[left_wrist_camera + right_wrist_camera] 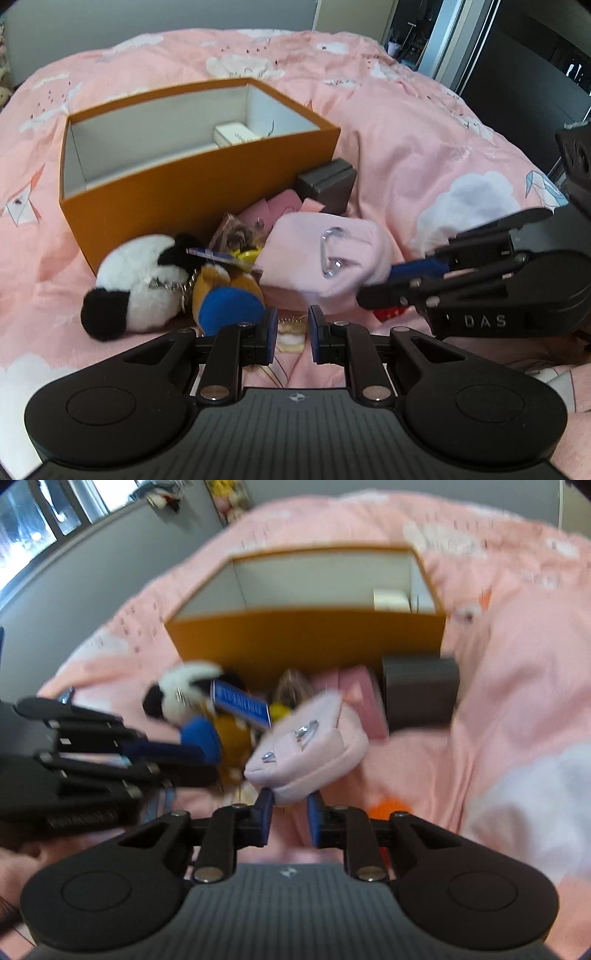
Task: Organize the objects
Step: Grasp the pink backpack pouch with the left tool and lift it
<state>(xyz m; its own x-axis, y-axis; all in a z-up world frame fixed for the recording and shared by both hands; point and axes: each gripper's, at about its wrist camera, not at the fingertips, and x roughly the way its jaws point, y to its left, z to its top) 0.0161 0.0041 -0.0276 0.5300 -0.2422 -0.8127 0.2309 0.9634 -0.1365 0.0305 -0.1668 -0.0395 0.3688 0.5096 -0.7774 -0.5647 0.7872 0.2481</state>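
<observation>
Pink pouch point(310, 749) between right gripper point(290, 812) fingers.

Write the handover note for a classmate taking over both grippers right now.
Left gripper: open, holding nothing, hovering over the pile.
Right gripper: shut on pale pink fabric pouch with a silver clip, gripping its near edge.
Orange cardboard box on the pink bedspread holds only a small white box.
Left outside, against its front: black-and-white plush panda, grey hard case, blue card.
Next: probably box the pouch, then the others.
</observation>
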